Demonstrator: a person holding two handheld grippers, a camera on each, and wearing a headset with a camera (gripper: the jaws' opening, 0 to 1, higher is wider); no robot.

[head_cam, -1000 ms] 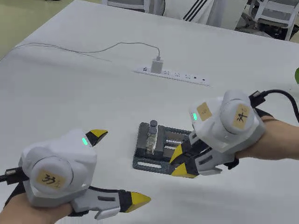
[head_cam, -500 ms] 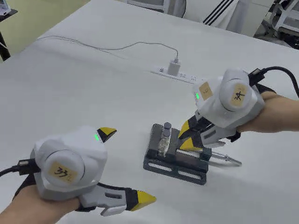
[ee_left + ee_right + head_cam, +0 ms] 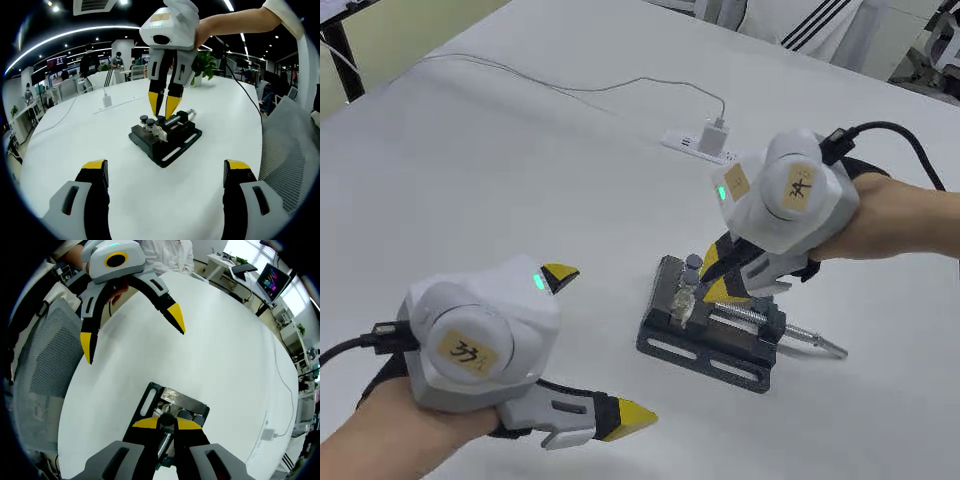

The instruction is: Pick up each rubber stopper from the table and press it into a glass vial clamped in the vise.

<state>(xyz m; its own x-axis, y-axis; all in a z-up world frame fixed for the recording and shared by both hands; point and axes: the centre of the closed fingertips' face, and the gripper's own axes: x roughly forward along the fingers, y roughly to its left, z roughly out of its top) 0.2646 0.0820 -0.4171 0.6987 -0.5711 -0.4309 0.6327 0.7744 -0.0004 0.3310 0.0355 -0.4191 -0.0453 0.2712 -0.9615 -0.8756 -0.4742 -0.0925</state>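
Observation:
A black vise point(image 3: 705, 345) stands on the white table with small glass vials point(image 3: 682, 300) clamped in it, some capped by dark stoppers point(image 3: 693, 262). My right gripper point(image 3: 720, 280) hangs just over the vials, tips pointing down. In the right gripper view its jaws point(image 3: 166, 423) are nearly together around a dark round rubber stopper point(image 3: 166, 418), above the vise point(image 3: 150, 400) and its stoppered vials point(image 3: 192, 417). My left gripper point(image 3: 595, 345) is open and holds nothing, near the front left, apart from the vise. The left gripper view shows its open jaws point(image 3: 166, 165), the vise point(image 3: 172, 142) and the right gripper point(image 3: 164, 105) over it.
A white power strip point(image 3: 705, 148) with a plugged charger and a long cable lies behind the vise. The vise's screw handle point(image 3: 815, 343) sticks out to the right. A mesh chair point(image 3: 290, 150) stands at the table's edge.
My right gripper has moved from the vise's handle side to above the clamped vials. The left gripper has stayed about where it was, still open. The head camera has shifted.

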